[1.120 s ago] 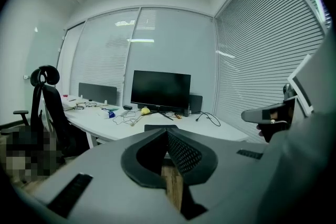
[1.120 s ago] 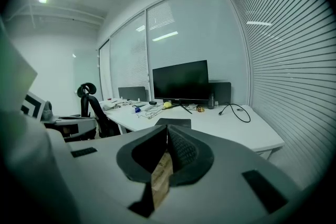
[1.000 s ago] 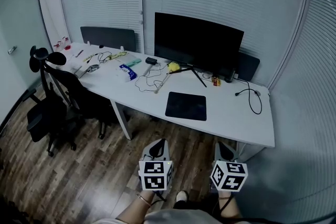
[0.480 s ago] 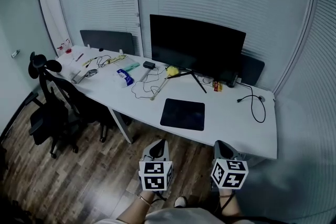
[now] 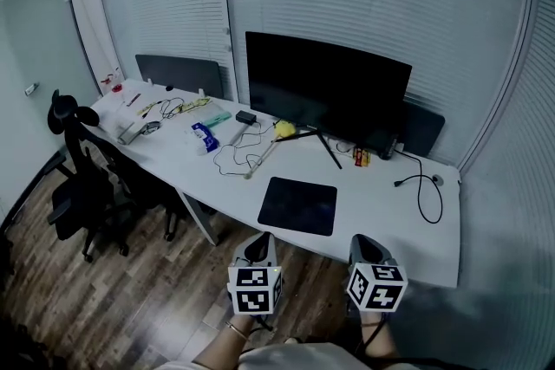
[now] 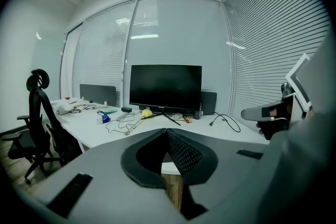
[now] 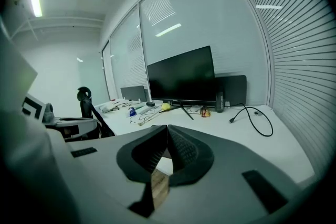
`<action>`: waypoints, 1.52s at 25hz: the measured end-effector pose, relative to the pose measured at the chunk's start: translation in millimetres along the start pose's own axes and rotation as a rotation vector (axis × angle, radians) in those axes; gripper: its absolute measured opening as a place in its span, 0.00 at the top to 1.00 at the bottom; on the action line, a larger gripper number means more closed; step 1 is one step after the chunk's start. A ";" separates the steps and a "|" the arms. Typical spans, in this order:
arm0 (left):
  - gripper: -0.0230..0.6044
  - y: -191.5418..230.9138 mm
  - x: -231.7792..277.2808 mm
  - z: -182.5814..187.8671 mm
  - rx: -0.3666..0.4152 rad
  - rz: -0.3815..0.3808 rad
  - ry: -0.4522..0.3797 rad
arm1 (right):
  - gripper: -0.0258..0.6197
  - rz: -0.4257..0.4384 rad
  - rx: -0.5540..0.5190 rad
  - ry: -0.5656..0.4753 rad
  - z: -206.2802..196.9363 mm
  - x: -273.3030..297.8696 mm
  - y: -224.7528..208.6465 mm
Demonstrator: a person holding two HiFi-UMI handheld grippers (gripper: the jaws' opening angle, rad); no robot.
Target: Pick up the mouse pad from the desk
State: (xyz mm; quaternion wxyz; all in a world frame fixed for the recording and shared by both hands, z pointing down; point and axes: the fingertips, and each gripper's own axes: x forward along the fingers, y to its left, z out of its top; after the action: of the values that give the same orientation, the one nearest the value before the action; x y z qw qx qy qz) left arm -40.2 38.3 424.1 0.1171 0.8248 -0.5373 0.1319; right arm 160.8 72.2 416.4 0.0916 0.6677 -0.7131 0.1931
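Observation:
The black mouse pad (image 5: 297, 205) lies flat on the white desk (image 5: 390, 225), near its front edge and in front of the monitor. My left gripper (image 5: 258, 240) and right gripper (image 5: 364, 243) hover side by side over the floor, short of the desk's front edge and apart from the pad. The left one points at the pad's near left corner; the right one stands to the pad's right. In the left gripper view the left gripper (image 6: 167, 132) has its jaws touching with nothing between them. The right gripper (image 7: 167, 128) looks the same in its own view. Both views hide the pad behind the jaws.
A big dark monitor (image 5: 325, 91) stands behind the pad. A black cable (image 5: 422, 191) loops at the right. A yellow object (image 5: 284, 130), thin cords and a blue pack (image 5: 205, 136) lie left of centre. An office chair (image 5: 82, 178) stands at the desk's left end.
The desk and mouse pad have come closer and sit lower in the head view. Both grippers have advanced toward the desk's edge, still shut and empty.

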 end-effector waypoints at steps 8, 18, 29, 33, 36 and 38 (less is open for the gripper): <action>0.94 -2.3 26.2 0.1 -0.015 0.015 0.015 | 0.91 0.015 0.006 0.027 3.3 27.0 -16.7; 0.94 10.6 52.7 -9.9 -0.030 0.017 0.051 | 0.91 0.008 0.021 0.070 -7.4 52.7 -24.6; 0.94 26.1 120.1 25.3 -0.033 -0.017 0.010 | 0.91 -0.043 0.014 0.039 28.2 105.1 -41.8; 0.94 34.5 144.9 39.2 -0.032 -0.033 0.009 | 0.91 -0.061 0.013 0.020 47.3 128.9 -43.8; 0.94 44.5 163.9 52.3 -0.028 -0.041 0.002 | 0.91 -0.069 0.013 0.015 60.1 147.5 -44.1; 0.94 50.9 178.0 60.1 -0.027 -0.043 -0.004 | 0.91 -0.075 0.016 0.010 67.5 160.4 -45.9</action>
State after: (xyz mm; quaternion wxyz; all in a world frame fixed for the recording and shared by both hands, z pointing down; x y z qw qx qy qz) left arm -12.4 -154.2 431.4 0.1300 0.8348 -0.5213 0.1204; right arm 200.1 -103.3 424.3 0.0972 0.6938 -0.6854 0.1984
